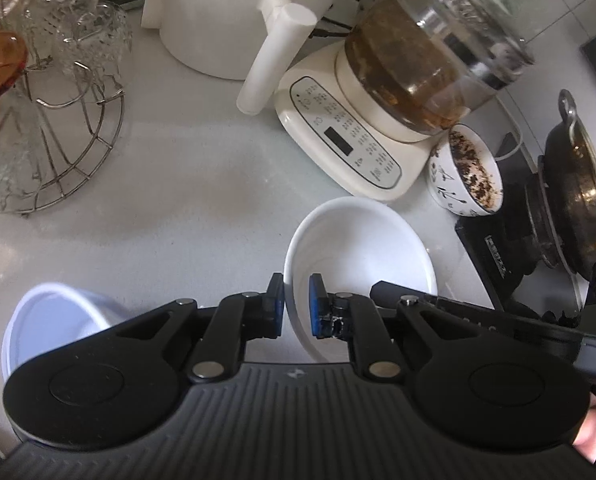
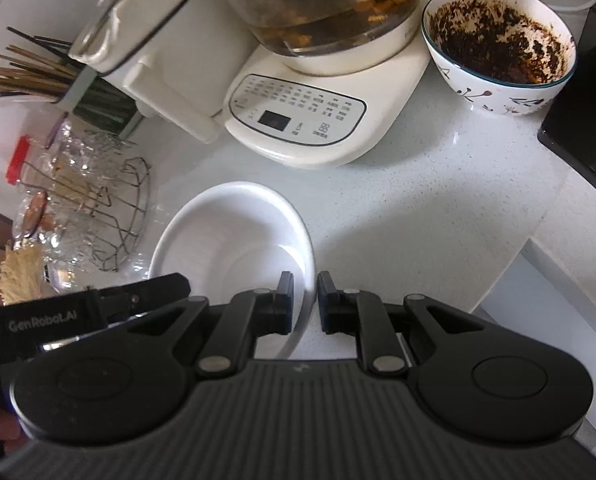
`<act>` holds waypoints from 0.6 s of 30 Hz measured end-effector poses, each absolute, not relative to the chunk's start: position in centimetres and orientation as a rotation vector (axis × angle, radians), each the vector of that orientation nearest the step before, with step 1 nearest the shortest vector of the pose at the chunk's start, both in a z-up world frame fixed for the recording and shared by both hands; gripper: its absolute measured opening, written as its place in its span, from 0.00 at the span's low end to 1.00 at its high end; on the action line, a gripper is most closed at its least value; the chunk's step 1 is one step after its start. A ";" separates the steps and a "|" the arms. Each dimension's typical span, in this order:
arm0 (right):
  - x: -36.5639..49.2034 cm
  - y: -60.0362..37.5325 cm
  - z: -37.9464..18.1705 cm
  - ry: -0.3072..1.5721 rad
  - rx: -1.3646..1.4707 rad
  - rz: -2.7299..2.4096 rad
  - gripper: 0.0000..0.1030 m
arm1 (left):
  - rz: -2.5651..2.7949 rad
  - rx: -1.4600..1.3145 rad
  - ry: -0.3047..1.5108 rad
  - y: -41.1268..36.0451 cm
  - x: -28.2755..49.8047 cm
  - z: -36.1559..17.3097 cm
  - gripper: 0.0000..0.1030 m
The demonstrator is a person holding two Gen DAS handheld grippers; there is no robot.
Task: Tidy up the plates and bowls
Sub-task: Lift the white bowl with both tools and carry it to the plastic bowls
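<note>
A white bowl sits on the white counter; it also shows in the right wrist view. My left gripper has its pads on either side of the bowl's left rim and is shut on it. My right gripper has its pads on either side of the bowl's right rim and is shut on it. A second white bowl lies at the lower left, partly hidden under my left gripper. A dirty patterned bowl with dark residue stands beside the kettle base; it also shows in the right wrist view.
A cream kettle base with a glass pot stands just behind the white bowl. A wire rack of glasses is at the left. A white appliance is at the back. A black stove with a pan is at the right. The counter edge drops off on the right.
</note>
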State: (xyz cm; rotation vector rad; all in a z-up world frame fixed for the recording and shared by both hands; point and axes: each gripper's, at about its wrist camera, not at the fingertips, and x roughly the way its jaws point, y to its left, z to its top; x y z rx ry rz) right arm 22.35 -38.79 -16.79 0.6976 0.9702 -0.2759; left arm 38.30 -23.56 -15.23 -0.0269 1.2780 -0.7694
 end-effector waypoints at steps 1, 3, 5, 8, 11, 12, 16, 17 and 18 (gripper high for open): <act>22.1 -38.7 -16.5 0.962 0.697 -0.275 0.15 | -0.773 -0.026 1.272 -23.4 38.0 -14.9 0.14; 21.6 -38.4 -15.9 0.943 0.689 -0.271 0.15 | -0.782 -0.026 1.256 -23.0 37.5 -14.3 0.14; 21.2 -38.1 -15.3 0.923 0.684 -0.270 0.15 | -0.790 -0.030 1.241 -22.6 37.0 -13.6 0.14; 20.4 -37.7 -14.5 0.893 0.680 -0.268 0.15 | -0.800 -0.031 1.215 -21.9 36.1 -12.7 0.14; 20.0 -37.1 -13.8 0.867 0.667 -0.262 0.15 | -0.804 -0.038 1.187 -21.0 35.3 -11.9 0.14; 19.8 -36.9 -13.6 0.860 0.664 -0.259 0.15 | -0.804 -0.041 1.177 -20.6 35.0 -11.6 0.14; 19.0 -35.4 -13.0 0.844 0.641 -0.238 0.15 | -0.787 -0.051 1.155 -18.9 34.1 -11.1 0.14; 18.9 -34.8 -12.9 0.844 0.634 -0.231 0.15 | -0.780 -0.051 1.147 -18.4 33.8 -11.0 0.14; 18.8 -34.4 -12.8 0.843 0.627 -0.222 0.15 | -0.775 -0.051 1.141 -17.9 33.5 -10.9 0.14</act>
